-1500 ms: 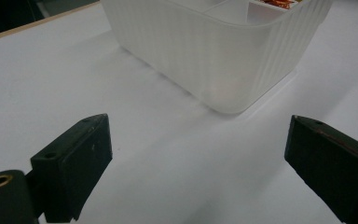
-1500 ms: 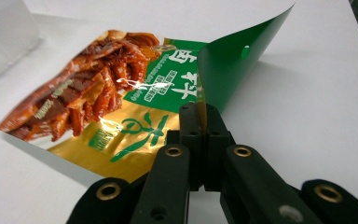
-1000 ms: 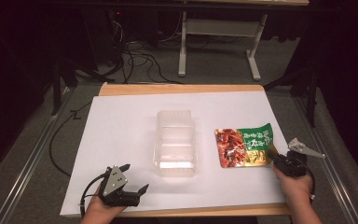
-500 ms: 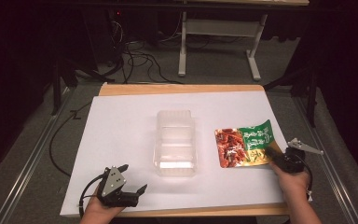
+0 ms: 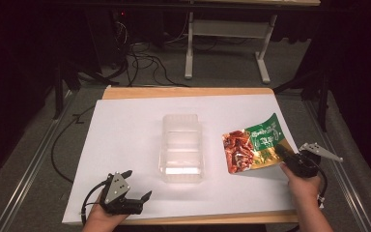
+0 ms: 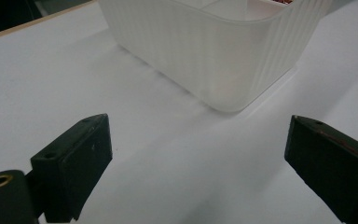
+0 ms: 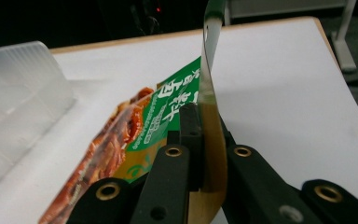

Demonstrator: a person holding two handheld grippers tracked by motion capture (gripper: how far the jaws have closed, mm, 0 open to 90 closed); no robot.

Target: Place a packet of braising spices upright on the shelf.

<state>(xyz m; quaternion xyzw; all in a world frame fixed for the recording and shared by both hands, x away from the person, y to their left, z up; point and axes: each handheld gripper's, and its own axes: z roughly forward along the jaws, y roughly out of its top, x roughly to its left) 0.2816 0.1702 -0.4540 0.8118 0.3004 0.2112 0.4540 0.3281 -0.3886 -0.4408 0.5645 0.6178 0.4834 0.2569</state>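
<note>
Left gripper waits low near the table's front edge, jaws wide apart, nothing between them. Centre: a ribbed translucent plastic tub, empty-looking. Right gripper has clamped tight on the edge of a glossy green-and-red foil snack pouch, which curls upward. Likely next: lift it toward the tub.
</note>
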